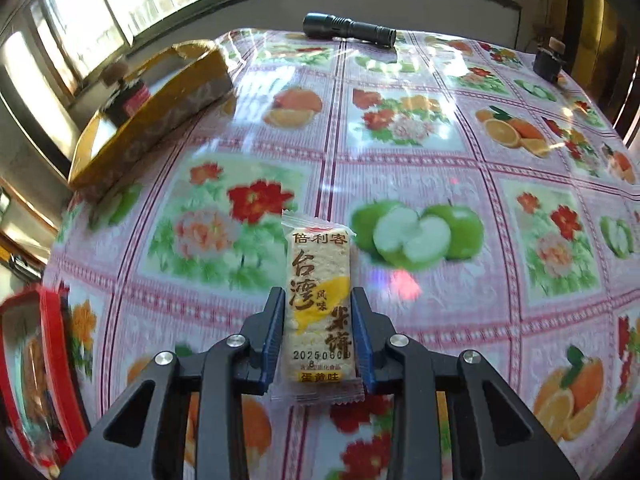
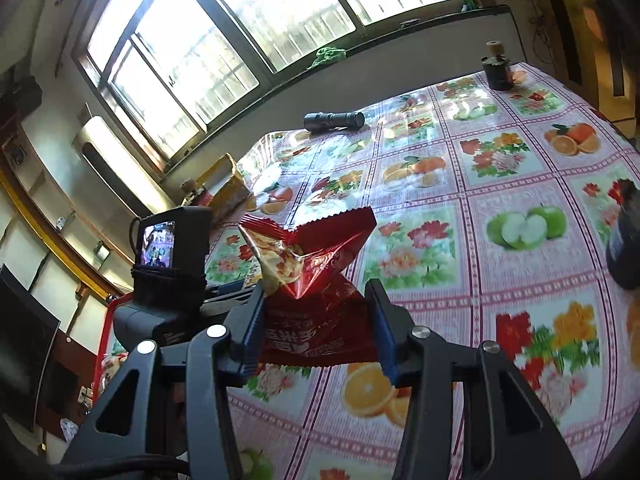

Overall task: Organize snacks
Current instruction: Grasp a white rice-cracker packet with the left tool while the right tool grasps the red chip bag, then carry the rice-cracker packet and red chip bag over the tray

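My left gripper (image 1: 318, 300) is shut on a pale yellow rice cracker packet (image 1: 320, 288) with Chinese lettering, held lengthwise above the fruit-patterned tablecloth (image 1: 400, 152). My right gripper (image 2: 318, 292) is shut on a crumpled red snack bag (image 2: 316, 268), held above the table. A red tray (image 1: 36, 360) with snacks in it sits at the lower left of the left wrist view; its red rim (image 2: 110, 320) shows behind the left gripper's camera body (image 2: 172, 248) in the right wrist view.
A yellow cardboard box (image 1: 160, 112) stands at the table's far left, also in the right wrist view (image 2: 226, 184). A black flashlight (image 1: 348, 30) (image 2: 334, 120) lies at the far edge. A small dark bottle (image 1: 548, 62) (image 2: 496, 68) stands far right. A dark object (image 2: 626, 240) sits at the right edge.
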`<state>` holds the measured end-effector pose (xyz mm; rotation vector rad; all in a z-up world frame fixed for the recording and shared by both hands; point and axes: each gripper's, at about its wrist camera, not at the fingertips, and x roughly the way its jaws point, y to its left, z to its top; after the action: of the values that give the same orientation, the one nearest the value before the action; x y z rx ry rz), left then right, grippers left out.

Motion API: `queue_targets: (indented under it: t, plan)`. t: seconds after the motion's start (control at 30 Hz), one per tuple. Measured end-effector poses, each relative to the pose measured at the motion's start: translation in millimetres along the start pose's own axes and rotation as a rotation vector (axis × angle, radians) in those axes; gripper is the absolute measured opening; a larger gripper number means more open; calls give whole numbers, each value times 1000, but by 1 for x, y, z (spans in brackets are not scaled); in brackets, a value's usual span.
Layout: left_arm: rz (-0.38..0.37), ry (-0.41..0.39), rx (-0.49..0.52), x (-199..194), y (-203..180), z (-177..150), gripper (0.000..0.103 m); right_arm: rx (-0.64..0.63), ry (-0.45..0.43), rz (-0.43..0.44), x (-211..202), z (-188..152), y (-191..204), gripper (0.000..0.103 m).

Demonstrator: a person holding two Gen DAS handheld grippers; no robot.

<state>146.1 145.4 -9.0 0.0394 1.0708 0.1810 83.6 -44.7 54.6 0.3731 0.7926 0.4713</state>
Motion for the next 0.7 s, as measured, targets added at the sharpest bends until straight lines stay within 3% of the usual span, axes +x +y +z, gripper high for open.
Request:
queue_targets:
  t: [0.27,0.7]
  plan:
    - [-23,-89,-44,-63,5,-50,32,4,-1,18,-23,-17,7,49]
    - [18,-256,-121,-160,40,-119,32,-107,-18,77,-67,-49,56,49]
